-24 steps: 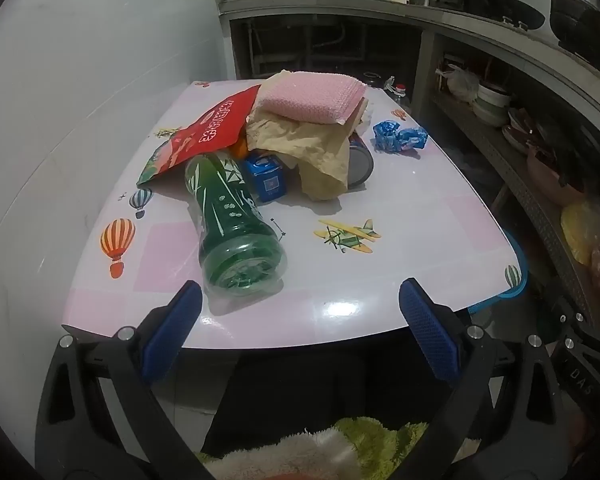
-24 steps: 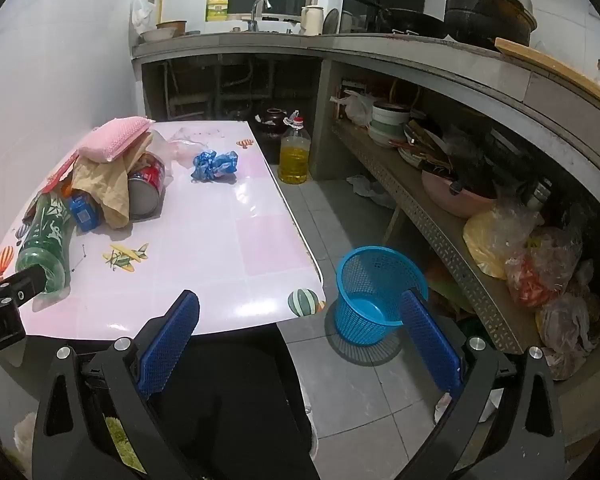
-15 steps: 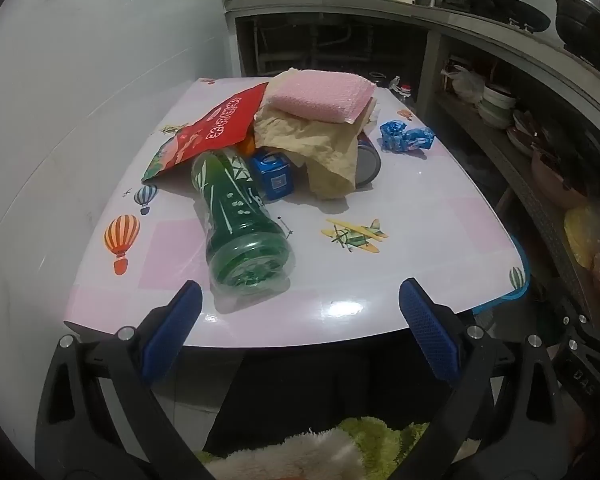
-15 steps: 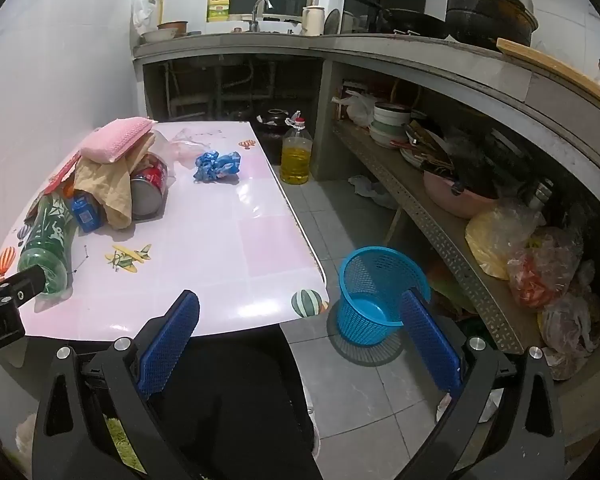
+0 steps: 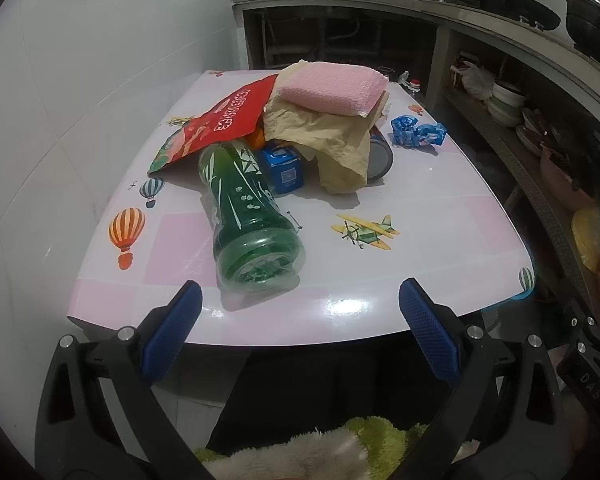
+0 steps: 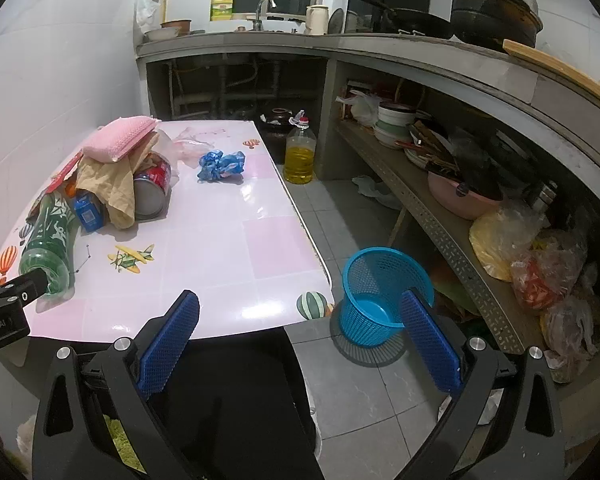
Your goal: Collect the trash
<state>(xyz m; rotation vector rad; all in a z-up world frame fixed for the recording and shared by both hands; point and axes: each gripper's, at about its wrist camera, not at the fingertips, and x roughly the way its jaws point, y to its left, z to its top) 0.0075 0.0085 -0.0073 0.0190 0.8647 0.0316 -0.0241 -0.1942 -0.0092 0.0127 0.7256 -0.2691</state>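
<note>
A pile of trash lies on the pink table [image 5: 420,216]: a green plastic bottle [image 5: 248,216] on its side, a red snack bag [image 5: 224,120], a small blue box [image 5: 286,172], crumpled brown paper [image 5: 332,140], a pink bubble mailer [image 5: 332,88], a can [image 5: 378,156] and a crumpled blue wrapper [image 5: 418,132]. My left gripper [image 5: 300,320] is open and empty at the table's near edge, just in front of the bottle's base. My right gripper [image 6: 300,328] is open and empty, off the table's near right corner. A blue basket [image 6: 380,296] stands on the floor beside the table.
A white tiled wall runs along the table's left side. A concrete counter with a cluttered lower shelf [image 6: 440,184] runs along the right. An oil bottle [image 6: 300,152] stands on the floor past the table. Grey tiled floor lies between table and shelf.
The left gripper has moved a little forward and closer to the green bottle. The right gripper has edged slightly forward. Nothing on the table has moved.
</note>
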